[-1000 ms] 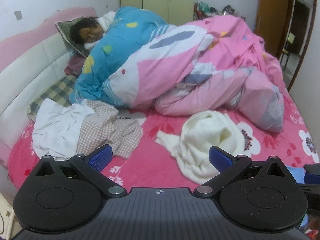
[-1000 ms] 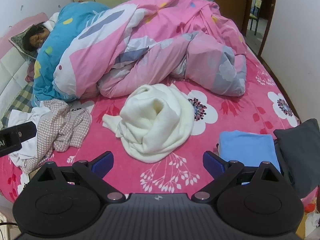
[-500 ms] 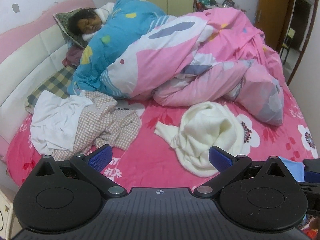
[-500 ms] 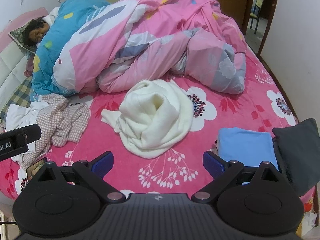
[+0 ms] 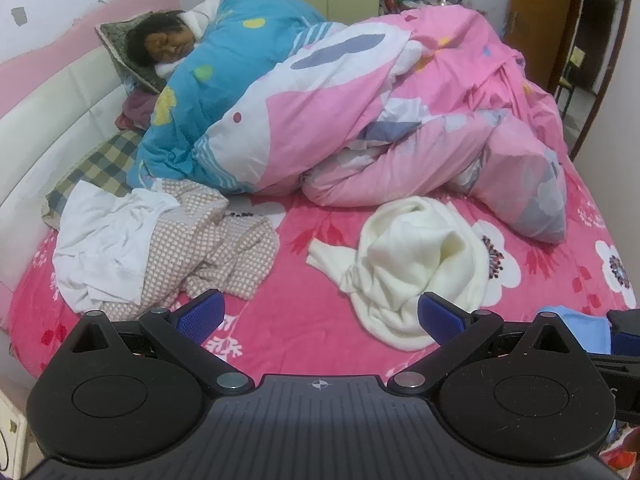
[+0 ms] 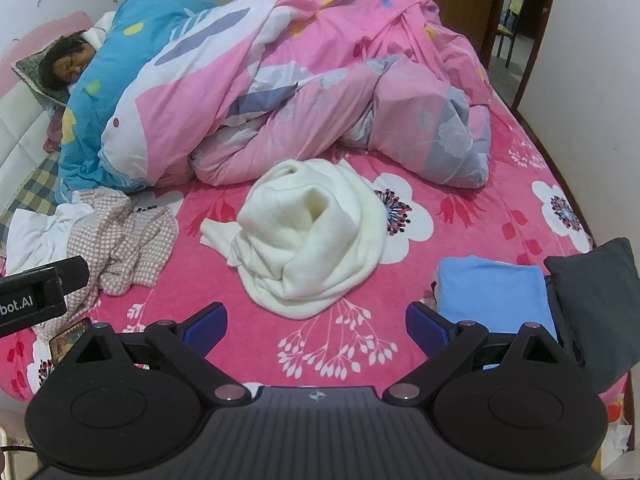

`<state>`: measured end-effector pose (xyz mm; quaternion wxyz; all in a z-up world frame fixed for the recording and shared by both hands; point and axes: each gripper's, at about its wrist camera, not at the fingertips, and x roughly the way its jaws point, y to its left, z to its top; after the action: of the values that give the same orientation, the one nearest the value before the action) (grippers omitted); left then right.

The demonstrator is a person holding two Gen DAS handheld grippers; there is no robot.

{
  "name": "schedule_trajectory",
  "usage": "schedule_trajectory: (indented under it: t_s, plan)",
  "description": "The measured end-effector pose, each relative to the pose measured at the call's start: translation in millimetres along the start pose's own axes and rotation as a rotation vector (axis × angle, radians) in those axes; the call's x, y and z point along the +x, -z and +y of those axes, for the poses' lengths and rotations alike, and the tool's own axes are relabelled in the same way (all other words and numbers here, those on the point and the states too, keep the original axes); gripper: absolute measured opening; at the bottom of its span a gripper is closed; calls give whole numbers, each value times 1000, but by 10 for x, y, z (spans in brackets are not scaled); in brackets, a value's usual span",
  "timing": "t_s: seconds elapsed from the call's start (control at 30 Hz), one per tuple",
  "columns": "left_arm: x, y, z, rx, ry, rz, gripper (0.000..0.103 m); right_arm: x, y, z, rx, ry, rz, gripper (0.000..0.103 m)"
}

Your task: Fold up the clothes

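Both viewpoints have eased back from the bed since the earlier frames; no garment has shifted on the sheet.

Left gripper (image 5: 320, 316): jaws spread wide, nothing between the blue ribbed pads (image 5: 200, 314); hovers above the near bed edge.
Right gripper (image 6: 316, 322): jaws likewise wide and empty; part of its body is cut off at the lower right of the left view.

Cream sweater (image 6: 312, 236): soft knit, crumpled into a rounded mound on the pink floral sheet (image 6: 480, 216), just in front of the quilt. One sleeve trails toward the checked garment; long axis runs roughly from that sleeve toward the folded blue piece. Collar and hem hard to make out.
Checked garment (image 5: 208, 248): small pink-and-white check, rumpled, left of the sweater, apart from it.
White garment (image 5: 104, 236): thin, creased, overlapping the checked garment's far-left side.
Folded blue garment (image 6: 492, 292): flat rectangle, right of the sweater, partly hidden by the right gripper's finger.
Dark grey item (image 6: 596, 300): beside the blue piece, cut off by the frame.
Quilt (image 6: 304, 80): pink and blue, heaped behind the sweater, covering a sleeping person (image 5: 164, 42) except the head.
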<state>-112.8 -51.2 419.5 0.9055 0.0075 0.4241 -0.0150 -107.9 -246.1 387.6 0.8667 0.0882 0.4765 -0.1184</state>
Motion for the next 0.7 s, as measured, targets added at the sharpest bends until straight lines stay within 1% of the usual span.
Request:
schedule_trajectory:
  t_s: [0.23, 0.4, 0.53, 0.6, 0.7]
  plan:
    - [176, -58, 63, 20, 26, -6, 103, 102, -85, 96, -6, 18, 10, 98]
    - [375, -116, 94, 35, 111, -14, 103, 196, -165, 104, -10, 17, 1, 98]
    - [567, -170, 71, -9, 157, -2, 103, 301, -243, 28, -6, 22, -3, 98]
    - [668, -194, 34, -21, 165, 4, 103, 371, -286, -52, 2, 12, -9, 98]
    - [876, -245, -62, -21, 143, 17, 103, 553, -369, -198, 9, -13, -23, 98]
